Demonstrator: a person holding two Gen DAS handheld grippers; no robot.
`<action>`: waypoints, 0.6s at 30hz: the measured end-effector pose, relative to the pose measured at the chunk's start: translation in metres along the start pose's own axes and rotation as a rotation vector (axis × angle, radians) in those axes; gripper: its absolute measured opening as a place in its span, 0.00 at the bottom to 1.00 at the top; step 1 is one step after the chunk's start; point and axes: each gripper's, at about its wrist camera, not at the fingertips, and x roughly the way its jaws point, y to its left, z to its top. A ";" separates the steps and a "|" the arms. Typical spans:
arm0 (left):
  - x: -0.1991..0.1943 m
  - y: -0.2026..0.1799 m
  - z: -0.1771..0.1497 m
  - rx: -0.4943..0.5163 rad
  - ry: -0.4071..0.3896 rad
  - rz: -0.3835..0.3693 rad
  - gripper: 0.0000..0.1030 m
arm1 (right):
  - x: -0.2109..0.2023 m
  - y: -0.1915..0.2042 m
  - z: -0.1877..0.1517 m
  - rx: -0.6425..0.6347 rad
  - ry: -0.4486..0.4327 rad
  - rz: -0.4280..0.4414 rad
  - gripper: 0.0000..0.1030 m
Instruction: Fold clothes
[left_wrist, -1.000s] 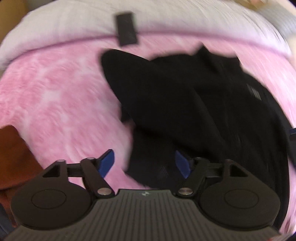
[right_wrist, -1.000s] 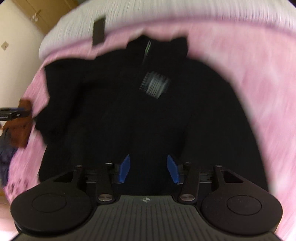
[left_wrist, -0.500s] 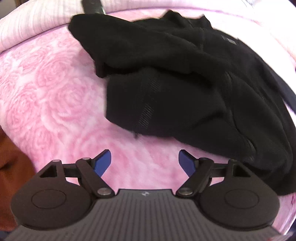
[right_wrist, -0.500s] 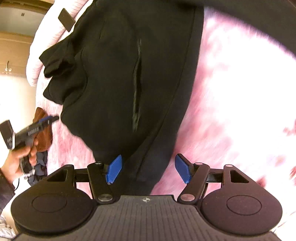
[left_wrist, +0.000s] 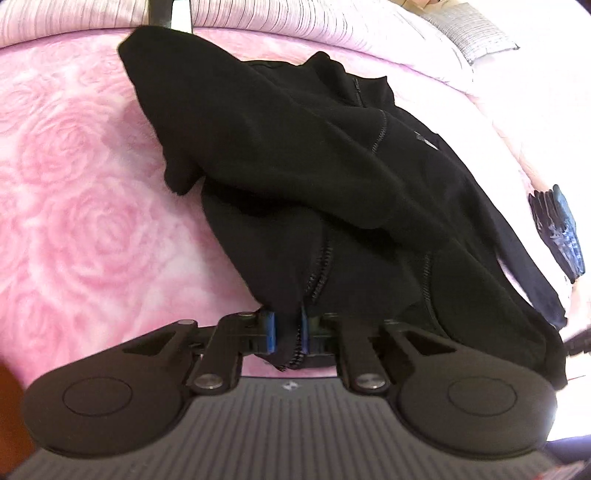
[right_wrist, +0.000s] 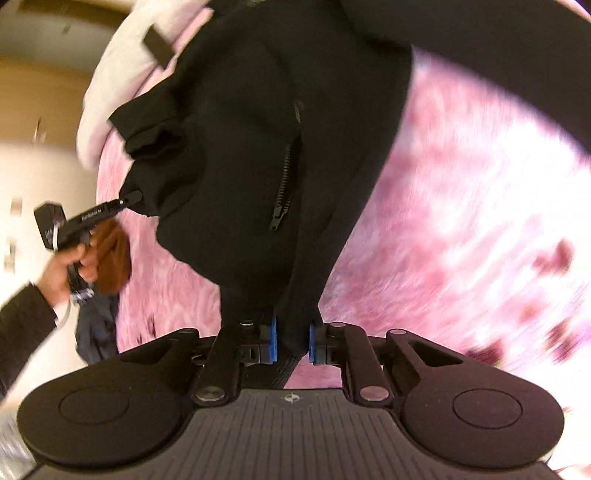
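A black zip-up fleece jacket (left_wrist: 332, 177) lies spread on a pink rose-patterned blanket (left_wrist: 81, 206), one sleeve folded across its body. My left gripper (left_wrist: 288, 332) is shut on the jacket's bottom hem, right at the front zipper. In the right wrist view the same jacket (right_wrist: 251, 147) stretches away from me, and my right gripper (right_wrist: 291, 341) is shut on another corner of its hem, below a zipped pocket. The left gripper (right_wrist: 127, 201) shows there too, clamped on the far hem corner and held by a person's hand (right_wrist: 62, 266).
A striped pale duvet (left_wrist: 295, 18) runs along the back of the bed, with a dark flat object (left_wrist: 162, 13) on it. A rust-brown garment (right_wrist: 110, 258) and a dark blue one (right_wrist: 96, 328) lie at the bed's left edge. Pink blanket lies bare on both sides of the jacket.
Both grippers were open half a second ago and have come forward and shut on the jacket's hem, the left at the zipper end, the right at the other corner.
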 end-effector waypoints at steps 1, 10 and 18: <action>-0.010 -0.006 -0.004 -0.003 0.017 0.002 0.04 | -0.011 0.000 0.006 -0.035 0.012 -0.011 0.13; -0.074 -0.077 -0.081 -0.043 0.198 0.016 0.04 | -0.084 -0.011 0.000 -0.273 0.217 -0.106 0.13; -0.047 -0.101 -0.177 -0.248 0.265 0.117 0.06 | -0.072 -0.049 -0.048 -0.306 0.315 -0.168 0.13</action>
